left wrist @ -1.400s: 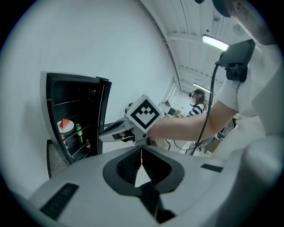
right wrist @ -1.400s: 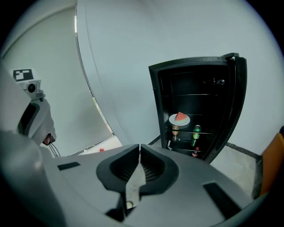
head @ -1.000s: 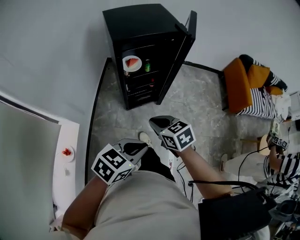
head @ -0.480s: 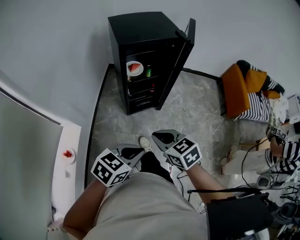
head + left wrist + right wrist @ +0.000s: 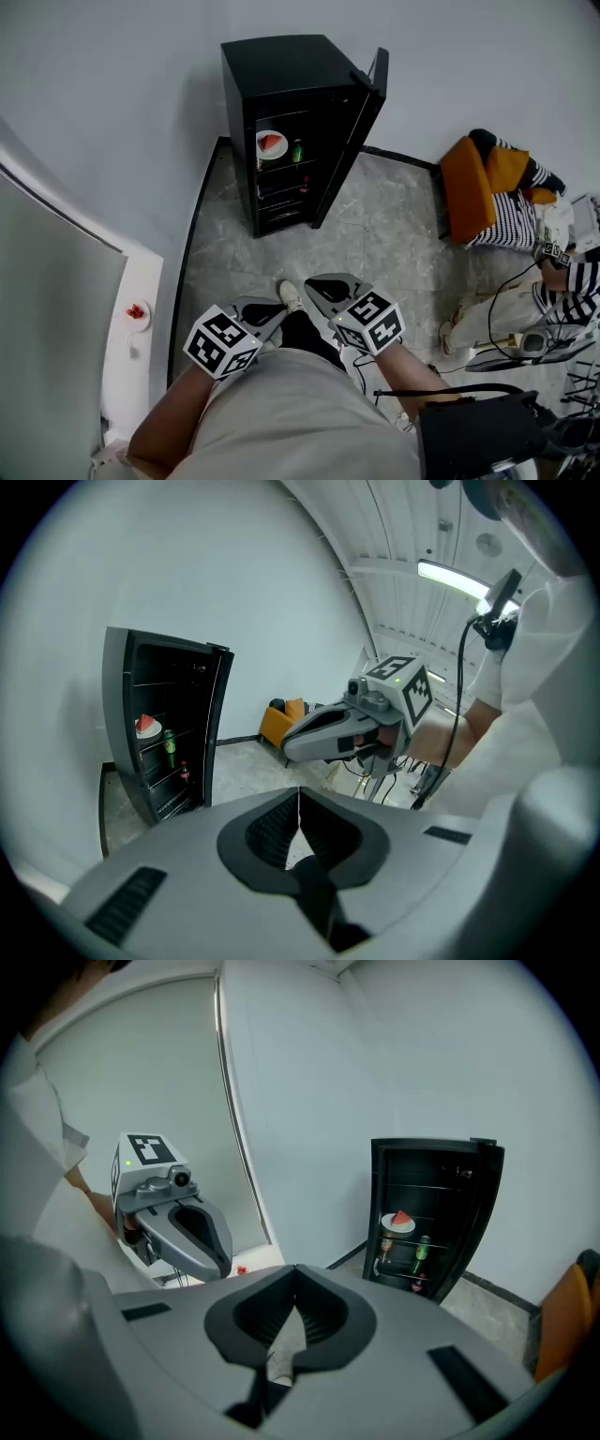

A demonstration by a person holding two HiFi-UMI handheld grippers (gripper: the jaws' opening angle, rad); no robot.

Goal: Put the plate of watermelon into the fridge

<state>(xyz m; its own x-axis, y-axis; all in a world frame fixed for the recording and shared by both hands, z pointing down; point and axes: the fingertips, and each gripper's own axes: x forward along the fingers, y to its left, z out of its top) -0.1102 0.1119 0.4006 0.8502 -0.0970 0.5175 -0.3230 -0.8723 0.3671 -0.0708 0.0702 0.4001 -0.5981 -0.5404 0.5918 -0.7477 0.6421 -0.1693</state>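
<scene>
Watermelon plate (image 5: 271, 143) sits on the top shelf inside a black fridge (image 5: 281, 70), which stands against the far wall with its door (image 5: 361, 122) swung open to the right. A red wedge of melon lies on the white plate, and a green bottle (image 5: 296, 152) stands just to its right on the shelf. More small items occupy the lower shelves, too small to identify.

Well apart from the fridge, at the near edge of the grey stone floor (image 5: 375, 225), a person holds both tools low in front of the body. The left tool (image 5: 261, 311) has its jaws pressed together with nothing between them. The right tool (image 5: 328, 286) is likewise closed and empty. The two are side by side, near each other but not touching, both pointing toward the open fridge, with the tip of a pale shoe (image 5: 291, 295) showing between them.

At the near left, a small dish (image 5: 137, 311) holding something red rests on a white worktop (image 5: 131, 366). At the right, an orange seat (image 5: 476, 178) stands by the wall with striped fabric (image 5: 511, 220) draped beside it, and cables trail across the floor.
</scene>
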